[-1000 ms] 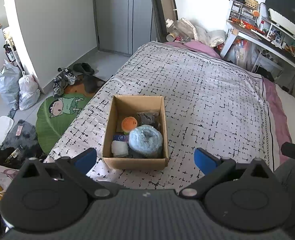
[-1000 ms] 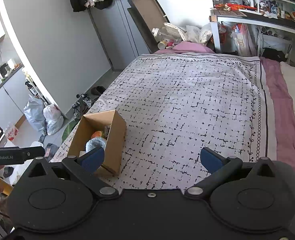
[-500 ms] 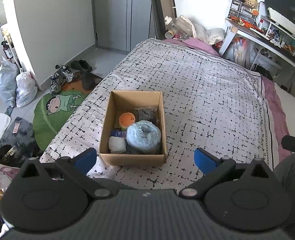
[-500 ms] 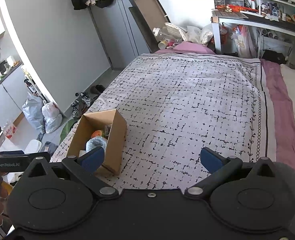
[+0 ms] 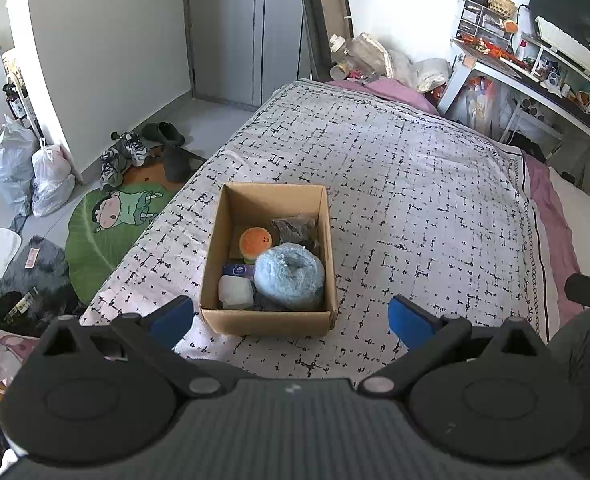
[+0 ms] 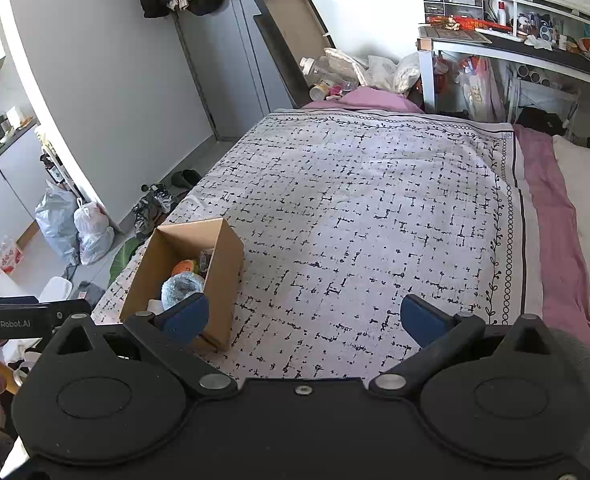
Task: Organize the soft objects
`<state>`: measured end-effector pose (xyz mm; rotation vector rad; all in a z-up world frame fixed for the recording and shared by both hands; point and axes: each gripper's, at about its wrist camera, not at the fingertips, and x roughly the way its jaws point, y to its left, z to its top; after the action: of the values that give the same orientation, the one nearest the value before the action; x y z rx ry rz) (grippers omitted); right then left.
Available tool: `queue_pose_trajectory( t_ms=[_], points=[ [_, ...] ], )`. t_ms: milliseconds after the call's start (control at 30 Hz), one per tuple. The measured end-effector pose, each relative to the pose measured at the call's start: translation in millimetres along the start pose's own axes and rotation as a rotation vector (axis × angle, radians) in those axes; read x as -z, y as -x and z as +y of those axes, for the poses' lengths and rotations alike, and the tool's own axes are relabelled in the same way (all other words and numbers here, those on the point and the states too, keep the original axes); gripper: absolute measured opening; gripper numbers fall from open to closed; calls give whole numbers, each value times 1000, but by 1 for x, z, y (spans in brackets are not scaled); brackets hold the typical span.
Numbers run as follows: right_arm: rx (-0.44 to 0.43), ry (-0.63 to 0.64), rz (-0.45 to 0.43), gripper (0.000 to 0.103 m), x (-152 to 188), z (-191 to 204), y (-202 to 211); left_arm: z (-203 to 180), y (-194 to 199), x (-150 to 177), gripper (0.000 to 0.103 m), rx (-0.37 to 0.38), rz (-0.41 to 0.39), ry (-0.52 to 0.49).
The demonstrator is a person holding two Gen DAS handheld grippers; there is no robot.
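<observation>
A: Start at the left. What sits on the floor?

B: Crinkled white plastic bags (image 5: pixel 35 172) against the wall, a tangle of shoes (image 5: pixel 125 156), and a round green leaf-shaped mat (image 5: pixel 107 232) with a cartoon figure on it.

A: And on the bed?

B: A bed (image 5: pixel 395 184) covered in a flat white quilt printed with broken black grid marks, with a mauve sheet along its right edge. Near the left edge of the quilt stands an open cardboard box (image 5: pixel 269 320), rectangular, plain brown, flaps gone or folded in.

A: What's inside?

B: Soft things, packed close. A fluffy pale blue ring-shaped plush (image 5: pixel 289 276) fills the near right corner. Beside it, to the left, is a small white lump (image 5: pixel 235 292), with a blue-and-white packet (image 5: pixel 237 270) just behind. Farther back lies a round orange plush (image 5: pixel 255 242), and a dark crinkly bag (image 5: pixel 295 227) sits in the far right.

A: The tongs?

B: The left tongs (image 5: pixel 291 316) are spread wide, blue pads to either side of the box's near wall, holding nothing and touching nothing.

A: And the right?

B: The right tongs (image 6: pixel 303 316) are likewise spread wide and empty, over the bare quilt; from that view the box (image 6: pixel 223 280) lies to the left, behind the left pad.

A: Far right?

B: A cluttered table (image 5: pixel 535 76) with a dark monitor.
</observation>
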<state>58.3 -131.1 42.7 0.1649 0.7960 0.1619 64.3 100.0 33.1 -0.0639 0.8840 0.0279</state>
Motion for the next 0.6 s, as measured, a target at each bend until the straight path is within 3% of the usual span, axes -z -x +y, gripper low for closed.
queue_pose_trajectory(
  t_ms=[600],
  points=[
    [22, 13, -14, 103, 1, -1, 1, -4, -2, 1, 103, 7, -1, -5]
  ],
)
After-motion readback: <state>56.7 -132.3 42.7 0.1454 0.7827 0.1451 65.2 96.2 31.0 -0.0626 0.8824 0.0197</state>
